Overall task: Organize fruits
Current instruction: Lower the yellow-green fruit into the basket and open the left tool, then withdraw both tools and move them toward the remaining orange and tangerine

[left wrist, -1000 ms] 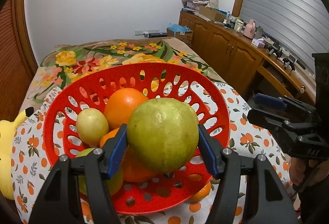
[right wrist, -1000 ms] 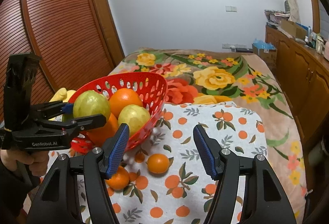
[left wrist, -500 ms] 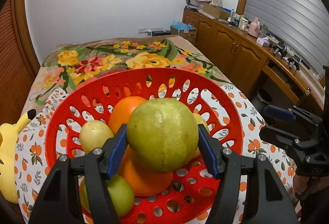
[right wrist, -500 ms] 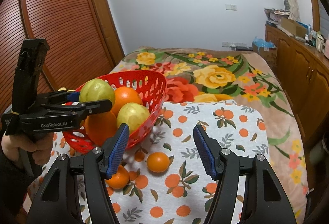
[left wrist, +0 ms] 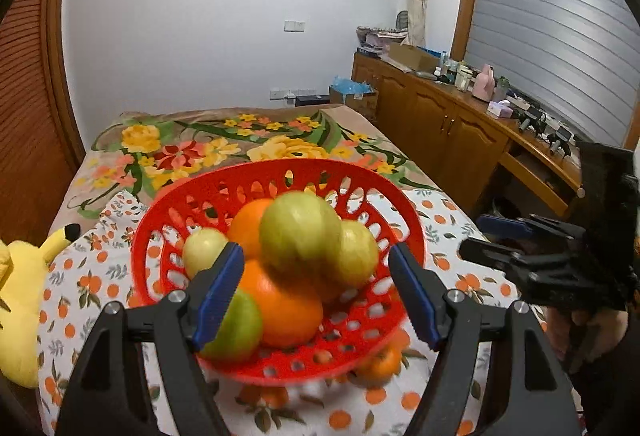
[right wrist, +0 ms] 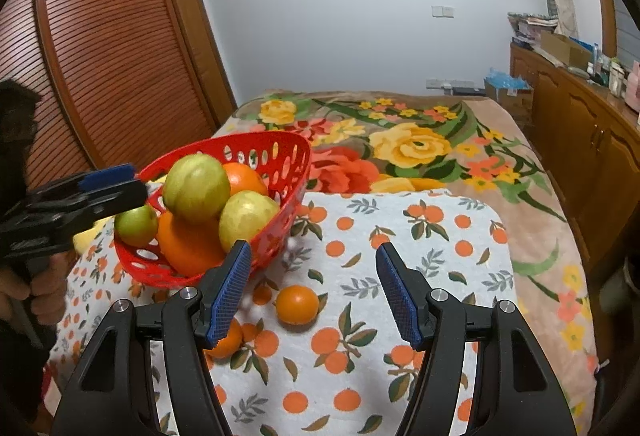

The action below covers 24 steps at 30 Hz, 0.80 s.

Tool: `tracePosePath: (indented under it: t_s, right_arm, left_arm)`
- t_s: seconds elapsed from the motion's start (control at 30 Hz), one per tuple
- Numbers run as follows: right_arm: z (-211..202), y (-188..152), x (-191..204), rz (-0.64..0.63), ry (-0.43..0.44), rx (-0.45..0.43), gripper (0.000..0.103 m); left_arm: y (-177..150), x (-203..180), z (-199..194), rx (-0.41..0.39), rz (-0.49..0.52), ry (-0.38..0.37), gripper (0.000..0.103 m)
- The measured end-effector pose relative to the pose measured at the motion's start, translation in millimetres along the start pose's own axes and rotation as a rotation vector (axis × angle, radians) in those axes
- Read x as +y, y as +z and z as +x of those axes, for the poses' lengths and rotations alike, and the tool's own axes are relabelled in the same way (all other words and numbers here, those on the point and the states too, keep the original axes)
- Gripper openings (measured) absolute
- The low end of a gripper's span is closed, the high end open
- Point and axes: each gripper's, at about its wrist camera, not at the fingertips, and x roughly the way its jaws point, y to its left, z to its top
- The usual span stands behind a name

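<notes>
1. Nearest me, the right gripper [right wrist: 312,284] hangs with its jaws spread and nothing between them, over the orange-print cloth [right wrist: 420,236].
2. Just under it lie two loose small oranges, one [right wrist: 297,304] in the open and another [right wrist: 226,340] half hidden by a finger.
3. The left gripper [left wrist: 316,290] has just been opening; its jaws stand apart, and the big green fruit [left wrist: 298,232] sits free on top of the pile.
4. To finish well, I'd back it straight away without nudging that top fruit.
5. The red basket [left wrist: 280,172] holds six that I count: four green or yellowish fruits and two oranges.
</notes>
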Motion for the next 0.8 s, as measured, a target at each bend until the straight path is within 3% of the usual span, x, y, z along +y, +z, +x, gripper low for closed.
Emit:
tracePosePath:
  t_s: [0.37, 0.8]
  right_arm:
    - [17, -14, 6, -0.033, 0.017, 0.055, 0.063]
    - [62, -23, 16, -0.097, 0.021, 0.158, 0.054]
  left_arm:
    - [-46, -1, -28, -0.006, -0.036, 0.003, 0.075]
    - [-81, 11, -18, 0.044, -0.092, 0.023, 0.075]
